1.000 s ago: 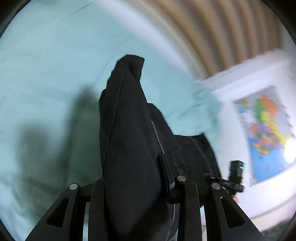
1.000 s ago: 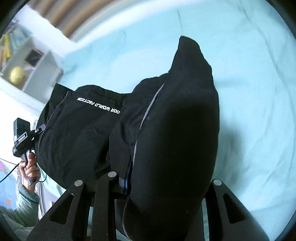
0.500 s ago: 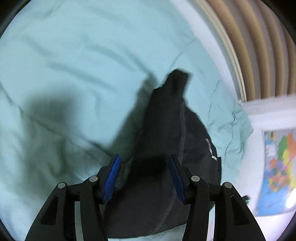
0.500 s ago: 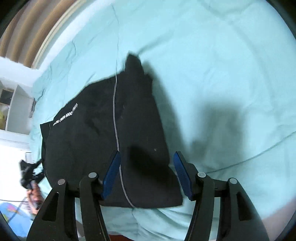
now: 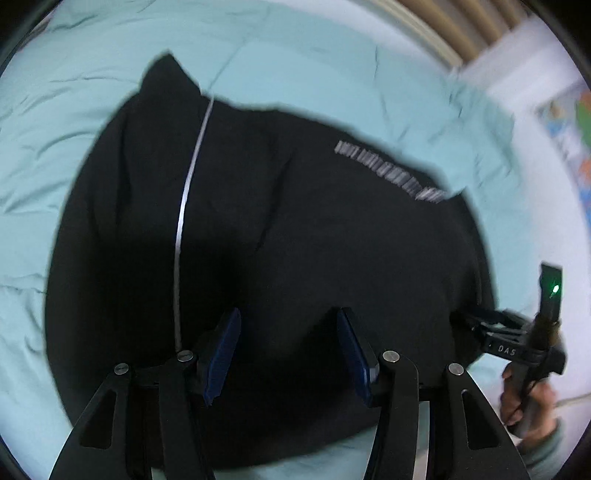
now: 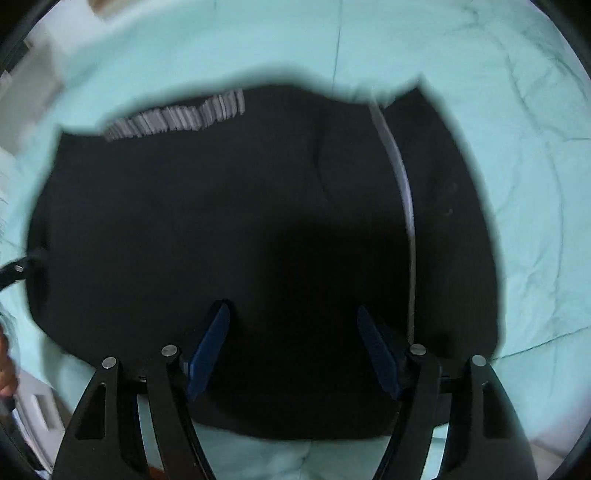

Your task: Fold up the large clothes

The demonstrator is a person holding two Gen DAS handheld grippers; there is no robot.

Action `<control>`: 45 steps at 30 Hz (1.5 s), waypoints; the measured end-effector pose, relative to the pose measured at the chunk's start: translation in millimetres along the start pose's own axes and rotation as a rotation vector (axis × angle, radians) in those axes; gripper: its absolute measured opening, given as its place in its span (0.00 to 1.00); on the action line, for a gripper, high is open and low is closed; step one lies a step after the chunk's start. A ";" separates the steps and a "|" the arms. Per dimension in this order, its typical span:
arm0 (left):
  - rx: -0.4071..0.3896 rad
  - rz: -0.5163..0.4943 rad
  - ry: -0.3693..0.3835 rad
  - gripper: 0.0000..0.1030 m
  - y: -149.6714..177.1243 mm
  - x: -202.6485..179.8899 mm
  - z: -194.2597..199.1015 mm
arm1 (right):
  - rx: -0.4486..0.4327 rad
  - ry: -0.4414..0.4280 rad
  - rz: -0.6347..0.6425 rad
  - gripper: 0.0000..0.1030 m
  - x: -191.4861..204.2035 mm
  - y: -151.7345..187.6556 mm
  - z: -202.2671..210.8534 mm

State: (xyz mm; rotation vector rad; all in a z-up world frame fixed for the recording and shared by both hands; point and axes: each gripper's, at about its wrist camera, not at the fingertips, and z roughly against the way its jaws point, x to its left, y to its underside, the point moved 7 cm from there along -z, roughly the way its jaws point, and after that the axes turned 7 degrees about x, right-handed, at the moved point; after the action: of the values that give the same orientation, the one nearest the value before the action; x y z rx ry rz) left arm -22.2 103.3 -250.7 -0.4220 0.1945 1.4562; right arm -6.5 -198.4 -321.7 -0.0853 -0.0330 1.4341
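A black garment (image 5: 295, 221) lies folded flat on the light turquoise bed sheet (image 5: 332, 74), with a white stripe (image 5: 184, 206) down one side and white lettering (image 5: 388, 173) near its far edge. My left gripper (image 5: 287, 317) hovers close over it, open, with only cloth lying below the blue pads. In the right wrist view the same garment (image 6: 258, 221) fills the middle. My right gripper (image 6: 291, 310) points down at it with its jaws opening and nothing pinched between them. The right gripper (image 5: 517, 343) also shows in the left wrist view, at the garment's right edge, held by a hand (image 5: 532, 402).
The sheet (image 6: 517, 147) spreads wrinkled around the garment on all sides. A wooden slatted headboard (image 5: 443, 26) and a wall map (image 5: 569, 122) lie beyond the bed. A white shelf (image 6: 29, 74) stands at the upper left of the right wrist view.
Both grippers were shut on lifted folds of the garment a second ago. They have let go, the jaws have spread, and the garment now lies flat below them, closer.
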 end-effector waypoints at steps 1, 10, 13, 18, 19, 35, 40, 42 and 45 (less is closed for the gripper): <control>0.001 0.002 -0.001 0.55 2.1 5.0 -7.9 | 0.006 0.018 0.002 0.75 -1.0 2.7 -10.1; -0.009 0.011 -0.061 0.56 6.2 10.9 -1.0 | 0.039 0.030 -0.079 0.76 -0.6 -4.1 -8.5; -0.044 0.015 -0.088 0.56 4.5 -5.3 22.1 | 0.016 -0.041 -0.132 0.76 8.9 -4.7 16.3; -0.134 -0.023 -0.130 0.56 1.7 -32.8 74.4 | -0.094 -0.050 -0.162 0.76 17.8 -1.3 79.4; -0.154 -0.031 -0.138 0.56 0.6 -40.2 83.7 | -0.113 -0.051 -0.164 0.76 20.9 -1.4 91.1; -0.354 -0.143 -0.218 0.56 10.3 -113.1 207.1 | -0.395 0.033 -0.054 0.80 87.2 8.6 242.9; -0.394 -0.153 -0.220 0.56 13.1 -124.7 227.2 | -0.428 0.033 -0.057 0.80 96.6 15.5 262.4; -0.409 -0.163 -0.182 0.56 14.4 -130.5 233.2 | -0.437 0.037 -0.060 0.80 98.1 17.1 267.8; -0.430 -0.169 -0.175 0.56 15.8 -135.4 237.7 | -0.446 0.042 -0.064 0.80 98.3 17.0 268.8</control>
State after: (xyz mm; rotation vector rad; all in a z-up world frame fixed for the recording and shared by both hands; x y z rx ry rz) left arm -83.0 73.1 14.7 -0.6391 -0.2946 1.3560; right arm -29.7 -88.3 -58.0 -0.4760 -0.3184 1.3394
